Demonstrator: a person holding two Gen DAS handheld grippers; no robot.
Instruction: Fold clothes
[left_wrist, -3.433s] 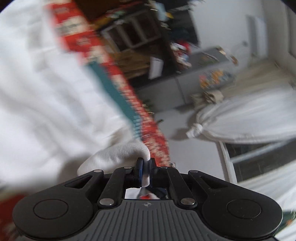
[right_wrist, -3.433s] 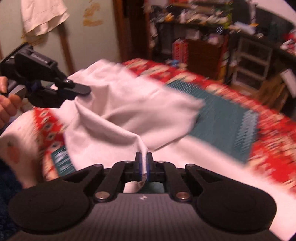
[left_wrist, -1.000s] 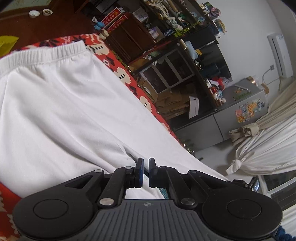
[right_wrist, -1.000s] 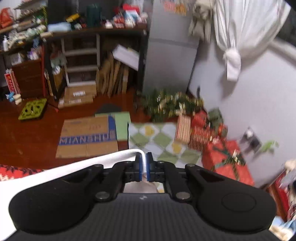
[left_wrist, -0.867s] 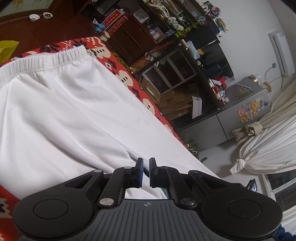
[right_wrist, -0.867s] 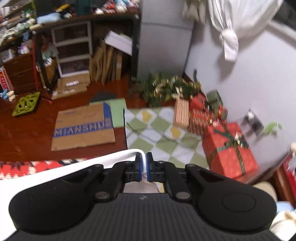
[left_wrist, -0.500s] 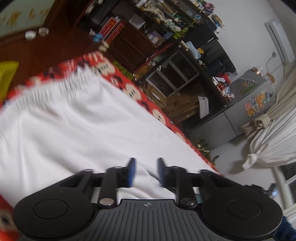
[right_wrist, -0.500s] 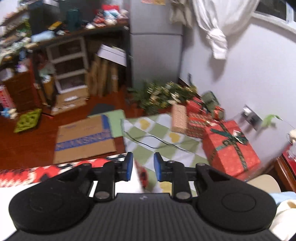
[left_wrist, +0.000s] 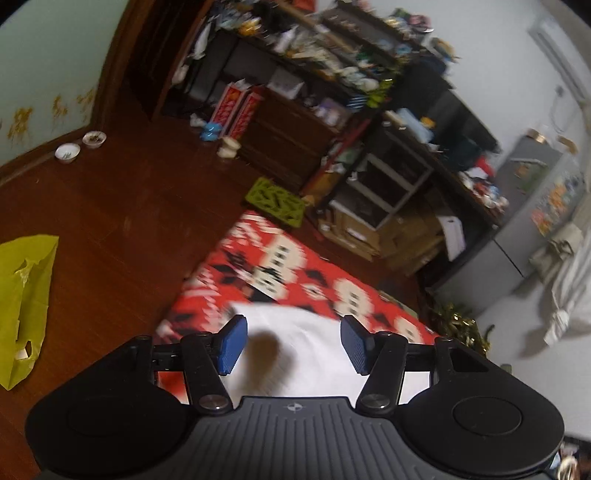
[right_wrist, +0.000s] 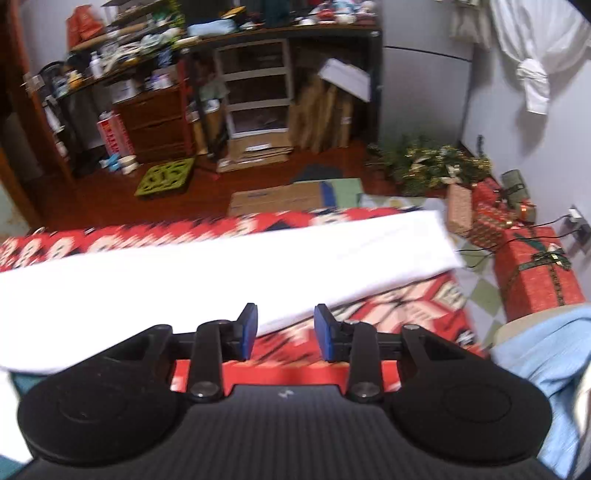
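Left wrist view: left hand-held gripper (left_wrist: 293, 349) pointing down at a white garment (left_wrist: 295, 354), jaws apart and widening, blue pads (left_wrist: 232, 345) clear of the cloth, nothing clamped between them. Garment lying flat on a red patterned blanket (left_wrist: 280, 258), its near corner blurred, a dark shadow on the cloth just inside the left pad. Beyond the blanket, dark wooden floor (left_wrist: 110, 221) with a yellow-green bag (left_wrist: 22, 306) at the left edge, two small bowls (left_wrist: 79, 146) near the wall, a green plastic mat (left_wrist: 276, 201) beside cluttered shelves (left_wrist: 332, 92). Right wrist view: right hand-held gripper (right_wrist: 283, 330) also apart and opening, holding nothing, hanging just above the near edge of the same white garment (right_wrist: 221, 269), which stretches as a long flat band across the red patterned blanket (right_wrist: 369, 317), its far end reaching the blanket's right edge. Behind the bed, flattened cardboard (right_wrist: 277, 199) on the floor, a tinsel garland (right_wrist: 428, 166), red wrapped gift boxes (right_wrist: 535, 273) against the grey wall, a knotted white curtain (right_wrist: 532, 74) above. Light blue fabric (right_wrist: 554, 354) at the lower right, too cropped to identify.
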